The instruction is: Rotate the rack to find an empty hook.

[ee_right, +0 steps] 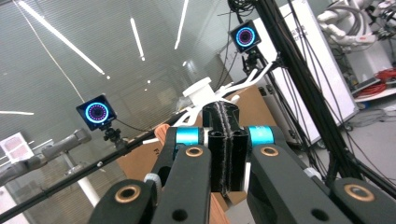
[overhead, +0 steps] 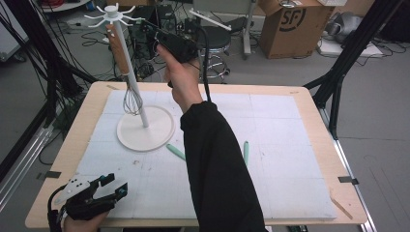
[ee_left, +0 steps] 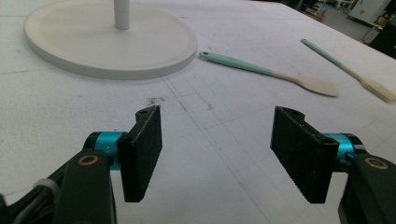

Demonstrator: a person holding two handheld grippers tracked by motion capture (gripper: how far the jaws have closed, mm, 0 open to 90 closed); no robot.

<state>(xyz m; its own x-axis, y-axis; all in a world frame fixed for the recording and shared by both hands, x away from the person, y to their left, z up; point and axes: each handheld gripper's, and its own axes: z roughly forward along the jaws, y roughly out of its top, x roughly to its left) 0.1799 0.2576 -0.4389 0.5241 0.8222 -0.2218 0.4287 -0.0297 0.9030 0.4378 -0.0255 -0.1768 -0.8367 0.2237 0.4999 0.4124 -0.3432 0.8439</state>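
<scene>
My left gripper (overhead: pixel 116 183) sits at the near left corner of the table (overhead: pixel 82 130), low over the white foam mat (overhead: pixel 270 145). Its fingers (ee_left: pixel 142 151) are spread, with nothing but bare mat in the gap between them.

Just past them, in the left gripper view, lie two utensils with mint-green handles and pale wooden ends. The nearer spatula (ee_left: pixel 268 72) has its handle tip close to the stand's base, and the second utensil (ee_left: pixel 345 70) lies farther off to its right. My black sleeve (overhead: pixel 217 164) crosses the mat between them in the high view.

Next comes the round white base (ee_left: pixel 107 46) of the hanging stand, flat on the mat, with its pole (overhead: pixel 135 92) rising from the middle. The whisk (overhead: pixel 130 99) hangs beside that pole. Its wire head is low, near the base but clear of it, and its wooden handle (overhead: pixel 118 48) runs up toward the hooked crown (overhead: pixel 113 14) of the stand.

My right hand (overhead: pixel 181 79) is raised high over the far edge of the table. It holds the right gripper (overhead: pixel 147 25) up by the crown, just beside the top of the whisk's handle. Its fingers (ee_right: pixel 217 140) are pressed flat together, and I see nothing caught between them. The wooden handle shows behind them, but I cannot tell whether they touch it.

Farthest off, on the floor, are a stool (overhead: pixel 215 41) and a cardboard box (overhead: pixel 290 24).
</scene>
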